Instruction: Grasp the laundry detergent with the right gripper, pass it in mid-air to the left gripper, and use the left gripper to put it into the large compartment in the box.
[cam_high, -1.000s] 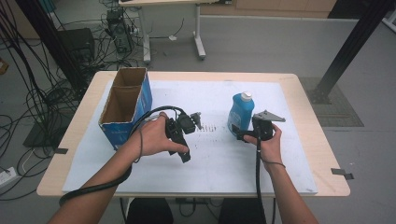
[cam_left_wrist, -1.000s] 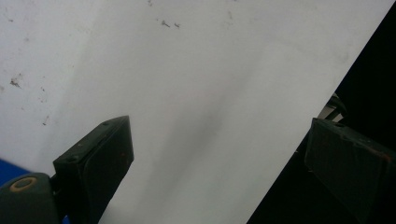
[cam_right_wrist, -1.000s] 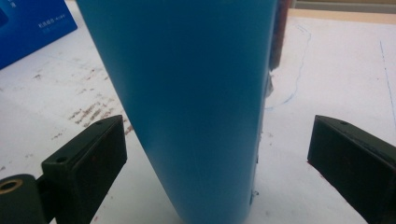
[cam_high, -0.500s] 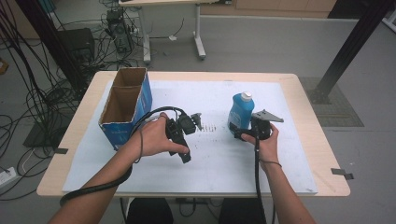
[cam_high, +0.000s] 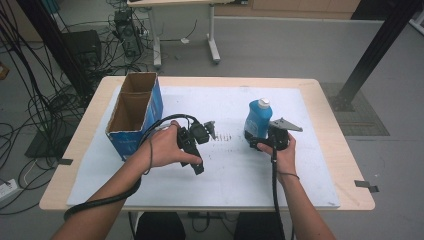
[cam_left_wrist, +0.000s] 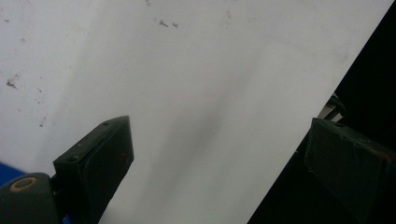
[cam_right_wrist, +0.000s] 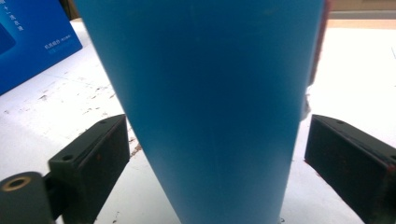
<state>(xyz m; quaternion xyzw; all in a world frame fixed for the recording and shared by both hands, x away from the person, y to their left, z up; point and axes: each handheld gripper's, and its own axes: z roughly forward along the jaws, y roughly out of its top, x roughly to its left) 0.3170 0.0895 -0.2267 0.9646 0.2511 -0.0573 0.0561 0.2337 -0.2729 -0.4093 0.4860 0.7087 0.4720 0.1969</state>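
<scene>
A blue bottle (cam_high: 257, 120) with a white cap stands upright on the white mat (cam_high: 225, 170), right of centre. My right gripper (cam_high: 259, 141) sits at its base from the near side. In the right gripper view the bottle (cam_right_wrist: 210, 93) stands between the two jaws of the right gripper (cam_right_wrist: 217, 158). They have just been closing, with a gap still showing on each side, so the pads do not press on it. My left gripper (cam_high: 207, 131) is held mid-table, tilted over the mat. In its own view the left gripper (cam_left_wrist: 219, 154) stands open, nothing between its jaws.
An open cardboard box (cam_high: 134, 112) with blue sides stands at the mat's left edge; its blue side (cam_right_wrist: 32, 42) shows past the bottle. The wooden table's rim (cam_high: 345, 165) borders the mat. Cables, a stand and another table's legs are on the floor beyond.
</scene>
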